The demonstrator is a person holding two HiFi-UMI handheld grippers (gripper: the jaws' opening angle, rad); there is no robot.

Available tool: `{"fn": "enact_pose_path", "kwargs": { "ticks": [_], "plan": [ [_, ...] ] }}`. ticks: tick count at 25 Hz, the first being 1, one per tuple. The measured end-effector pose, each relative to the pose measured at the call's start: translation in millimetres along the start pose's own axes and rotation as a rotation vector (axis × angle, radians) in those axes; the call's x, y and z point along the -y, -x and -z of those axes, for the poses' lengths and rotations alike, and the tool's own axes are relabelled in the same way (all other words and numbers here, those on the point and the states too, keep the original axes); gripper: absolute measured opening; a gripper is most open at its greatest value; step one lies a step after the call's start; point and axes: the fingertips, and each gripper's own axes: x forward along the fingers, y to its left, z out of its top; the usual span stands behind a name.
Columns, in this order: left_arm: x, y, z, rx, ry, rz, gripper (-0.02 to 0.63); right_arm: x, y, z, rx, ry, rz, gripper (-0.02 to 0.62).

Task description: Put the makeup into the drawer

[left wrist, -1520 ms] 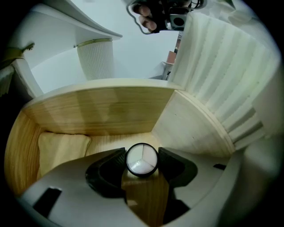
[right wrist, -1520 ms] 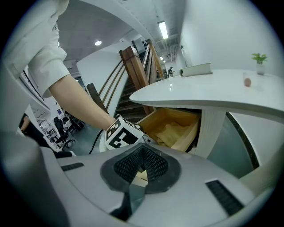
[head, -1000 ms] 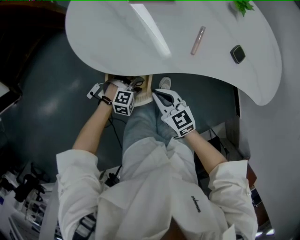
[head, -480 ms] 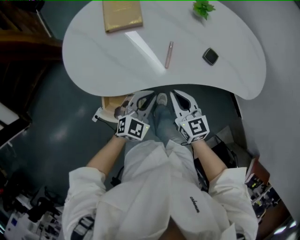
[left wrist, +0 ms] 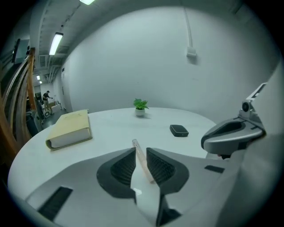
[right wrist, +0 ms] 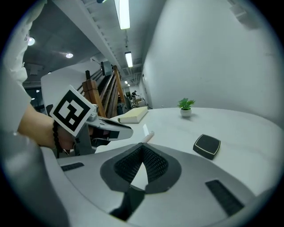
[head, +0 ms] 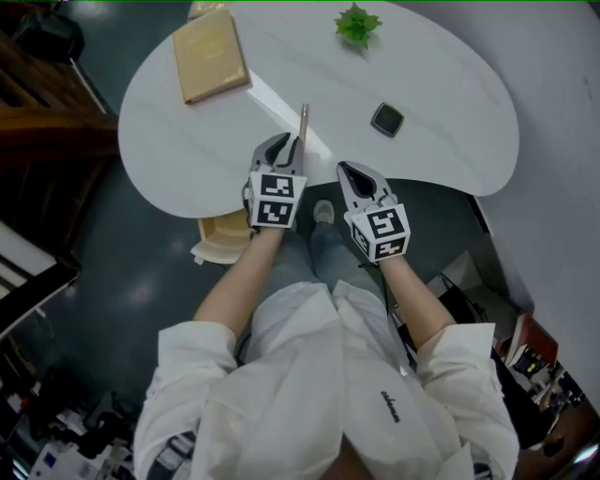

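Fingers of the left gripper stand a slit apart, just opening, clamping nothing; the right gripper's meet, empty. The tube lies on the table just past the left tips. It looks light, stiff, slick; pinch mid-barrel.

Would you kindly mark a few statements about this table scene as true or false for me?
1. A closed book lies on the white table. True.
2. The potted plant stands on the book. False: it stands on the table, apart from the book.
3. In the head view, the black compact lies to the right of the makeup tube. True.
4. The right gripper holds the black compact. False: its jaws are together with nothing between them, and the compact lies on the table.
5. The wooden drawer is pushed shut. False: it sticks out from under the table.
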Motion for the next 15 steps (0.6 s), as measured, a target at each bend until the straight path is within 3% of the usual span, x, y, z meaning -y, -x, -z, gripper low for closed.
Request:
{"fn": "enact_pose_path", "kwargs": {
  "ticks": [1,2,6,10,15],
  "plan": [
    [2.9,-5.9,-0.9,-0.016,0.008,-0.001,0.102,5.6,-4.3,0.0,-0.008,-0.007,0.004,0.017],
    [5.7,-11.6,-0.5,-0.033,0.015,-0.003,0.198,10.9,-8.4,-0.2,-0.013,-0.014,0.008,0.017],
    [13.3,-30.5,6.6,-0.089,0.001,-0.037,0.219,26.5,-22.6,-1.2,-0.036,-0.013,0.018,0.017],
    [15.3,-46.9,11.2,-0.129,0.003,-0.063,0.287,35.0,-33.6,-2.2,-0.038,-0.024,-0.002,0.017],
    [9.4,-62.7,17.5,-0.198,0.021,-0.116,0.264,46.6,-42.6,-2.4,-0.041,-0.042,-0.023,0.017]
  ]
}}
